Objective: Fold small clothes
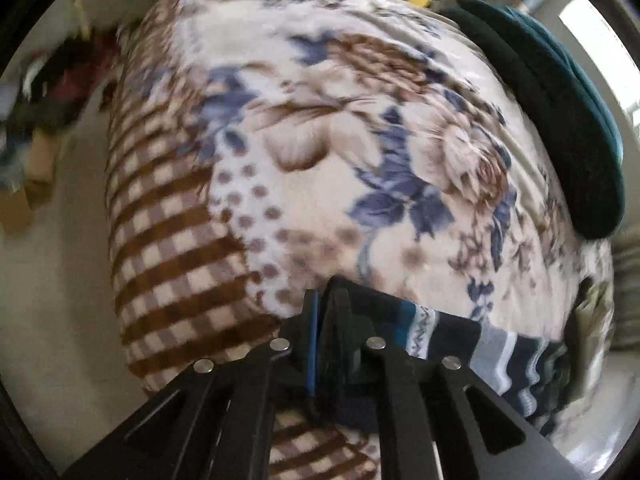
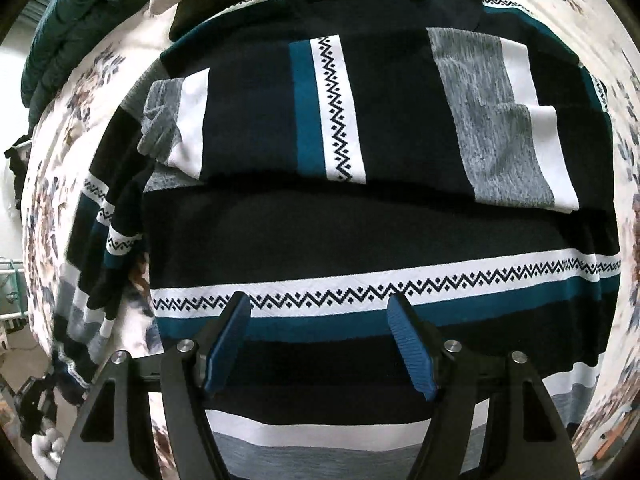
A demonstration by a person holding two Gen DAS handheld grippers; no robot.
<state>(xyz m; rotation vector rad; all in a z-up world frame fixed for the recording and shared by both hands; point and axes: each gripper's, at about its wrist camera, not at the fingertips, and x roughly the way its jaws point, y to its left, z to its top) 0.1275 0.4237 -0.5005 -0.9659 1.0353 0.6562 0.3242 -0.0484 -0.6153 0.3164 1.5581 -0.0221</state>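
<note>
the striped sweater point(image 2: 360, 220) lies spread on the floral blanket point(image 2: 60, 128), one sleeve folded across. the left gripper point(image 1: 320, 328) pinches its edge at 6 o'clock; the right gripper point(image 2: 320, 320) hovers spread above it. a hard tug could undo the sleeve fold. no containers visible.

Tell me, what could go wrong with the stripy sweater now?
1. The left gripper pinches only one end of the sweater, so a hard pull might drag it crooked.
2. The right gripper is open above it, holding nothing, so that side could slide.
3. The sleeve hangs loosely off the side over the flowery blanket and may bunch up.
</note>
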